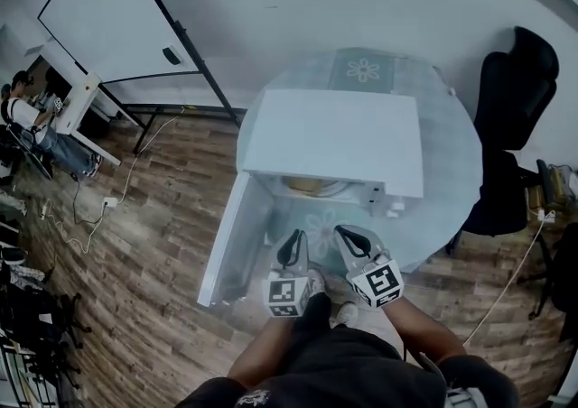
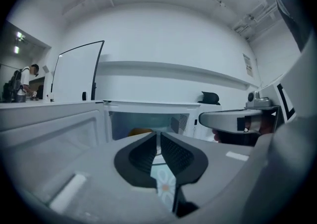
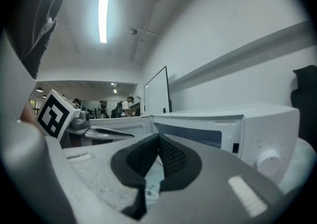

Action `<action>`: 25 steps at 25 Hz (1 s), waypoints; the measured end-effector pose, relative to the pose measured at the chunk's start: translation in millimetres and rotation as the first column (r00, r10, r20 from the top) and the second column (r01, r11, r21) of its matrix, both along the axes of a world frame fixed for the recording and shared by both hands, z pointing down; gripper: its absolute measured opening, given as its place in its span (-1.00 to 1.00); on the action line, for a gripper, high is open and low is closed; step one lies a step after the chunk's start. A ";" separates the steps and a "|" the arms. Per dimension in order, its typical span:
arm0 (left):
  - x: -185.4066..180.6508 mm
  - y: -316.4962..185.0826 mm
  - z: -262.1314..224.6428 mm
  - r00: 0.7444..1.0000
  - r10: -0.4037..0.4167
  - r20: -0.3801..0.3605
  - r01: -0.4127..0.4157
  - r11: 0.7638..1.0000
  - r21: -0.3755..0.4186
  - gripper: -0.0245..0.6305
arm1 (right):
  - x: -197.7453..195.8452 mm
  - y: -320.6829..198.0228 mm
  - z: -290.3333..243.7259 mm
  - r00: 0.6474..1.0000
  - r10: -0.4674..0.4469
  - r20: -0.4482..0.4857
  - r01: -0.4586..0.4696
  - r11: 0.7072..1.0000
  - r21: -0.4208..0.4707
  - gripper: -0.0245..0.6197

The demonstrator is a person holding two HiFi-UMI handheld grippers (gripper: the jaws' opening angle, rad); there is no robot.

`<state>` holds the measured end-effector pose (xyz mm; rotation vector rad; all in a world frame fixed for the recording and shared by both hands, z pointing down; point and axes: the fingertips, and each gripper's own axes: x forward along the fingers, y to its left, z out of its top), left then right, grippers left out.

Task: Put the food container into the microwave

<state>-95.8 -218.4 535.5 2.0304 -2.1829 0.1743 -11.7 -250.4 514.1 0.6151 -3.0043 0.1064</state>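
A white microwave [image 1: 339,140] stands on a round pale table [image 1: 452,171], its door [image 1: 233,236] swung open to the left. Inside the cavity lies a yellowish food container [image 1: 312,186], partly hidden by the microwave's top; in the left gripper view the container [image 2: 141,131] shows just above the jaws. My left gripper [image 1: 293,242] and right gripper [image 1: 349,236] hover side by side in front of the opening, over the flowered mat. Both are shut with nothing between their jaws. The left gripper [image 2: 159,143] points into the cavity. The right gripper [image 3: 158,144] points past the microwave's control panel [image 3: 265,156].
A whiteboard on a stand [image 1: 108,18] is at the back left, with cables [image 1: 99,208] across the wooden floor. A black office chair [image 1: 515,81] stands right of the table. A person [image 1: 23,113] sits far left.
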 end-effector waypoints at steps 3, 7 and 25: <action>3.1 9.4 -14.9 1.000 0.003 0.010 -0.003 1.000 0.021 -0.91 | -0.2 5.8 -17.2 1.000 -0.009 0.022 0.008 1.000 0.015 -0.92; 13.7 19.3 -28.0 1.000 0.028 0.012 -0.029 0.999 0.040 -0.91 | 1.3 19.6 -32.3 0.999 -0.042 0.015 0.041 0.997 0.061 -0.92; 27.8 53.3 -40.3 0.999 0.038 -0.029 -0.035 0.997 0.073 -0.91 | 10.5 52.5 -57.0 0.999 -0.052 0.014 0.050 0.990 0.129 -0.92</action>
